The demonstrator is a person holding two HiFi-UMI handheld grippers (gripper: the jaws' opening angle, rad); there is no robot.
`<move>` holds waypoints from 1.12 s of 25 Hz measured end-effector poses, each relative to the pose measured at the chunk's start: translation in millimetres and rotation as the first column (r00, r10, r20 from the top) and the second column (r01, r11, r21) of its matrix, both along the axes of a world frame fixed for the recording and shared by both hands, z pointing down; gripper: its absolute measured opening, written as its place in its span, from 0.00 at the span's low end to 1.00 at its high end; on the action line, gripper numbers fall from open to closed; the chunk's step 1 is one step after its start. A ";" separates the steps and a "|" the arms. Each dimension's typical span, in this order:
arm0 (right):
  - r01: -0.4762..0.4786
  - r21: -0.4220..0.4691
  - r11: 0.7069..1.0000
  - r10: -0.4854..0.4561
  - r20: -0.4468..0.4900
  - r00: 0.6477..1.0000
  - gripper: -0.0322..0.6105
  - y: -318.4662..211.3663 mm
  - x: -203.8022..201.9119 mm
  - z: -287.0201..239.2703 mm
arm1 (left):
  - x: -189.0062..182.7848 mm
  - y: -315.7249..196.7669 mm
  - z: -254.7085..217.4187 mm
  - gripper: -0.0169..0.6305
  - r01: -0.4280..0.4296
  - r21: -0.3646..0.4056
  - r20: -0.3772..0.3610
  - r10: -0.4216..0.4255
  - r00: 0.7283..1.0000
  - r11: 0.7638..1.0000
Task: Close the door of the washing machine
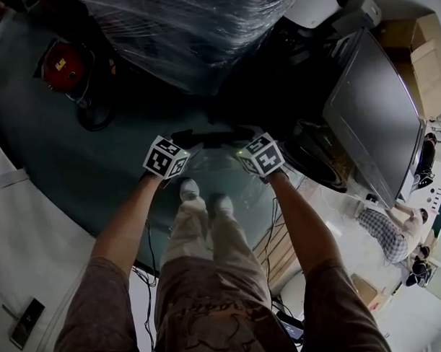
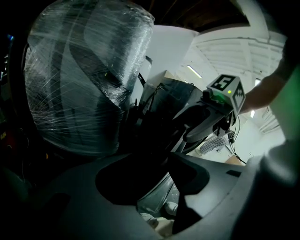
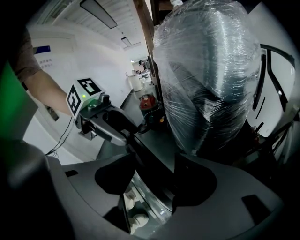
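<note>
The washing machine (image 1: 370, 116) is a dark box at the right, its drum mouth (image 1: 317, 165) facing me. Its glass door (image 1: 228, 175) stands open in front of my legs, and my shoes show through the pane. Both grippers are at the door's dark top rim (image 1: 212, 138). My left gripper (image 1: 192, 146) has the rim and pane (image 2: 159, 197) between its jaws; contact is too dark to judge. My right gripper (image 1: 237, 147) sits on the same rim (image 3: 147, 161), which fills the gap between its jaws. Each gripper view shows the other gripper: the right (image 2: 197, 126) and the left (image 3: 112, 126).
A big object wrapped in clear plastic film (image 1: 194, 28) stands just beyond the door. A round red object (image 1: 63, 65) lies on the dark floor at the far left. Cardboard boxes (image 1: 427, 56) and people (image 1: 387, 232) are at the right. Cables (image 1: 269, 235) run by my feet.
</note>
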State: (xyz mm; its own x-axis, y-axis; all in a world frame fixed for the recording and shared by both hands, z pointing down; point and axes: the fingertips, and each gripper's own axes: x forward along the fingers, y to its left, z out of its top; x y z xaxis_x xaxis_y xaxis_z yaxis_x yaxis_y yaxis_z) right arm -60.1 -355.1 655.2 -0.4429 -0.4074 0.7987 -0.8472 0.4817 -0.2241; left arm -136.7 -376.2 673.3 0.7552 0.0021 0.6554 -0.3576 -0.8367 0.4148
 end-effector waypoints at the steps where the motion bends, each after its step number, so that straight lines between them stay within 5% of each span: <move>1: -0.008 0.001 1.000 0.008 0.004 1.000 0.42 3.3 -0.9 -0.7 | -1.7 5.7 -0.2 0.32 0.000 -0.004 0.000 0.000 1.000 1.000; 28: -0.084 0.011 0.996 0.083 0.067 0.994 0.42 113.8 -9.8 -14.1 | 0.5 173.9 -2.6 0.20 -0.129 -0.152 0.104 0.146 0.984 0.980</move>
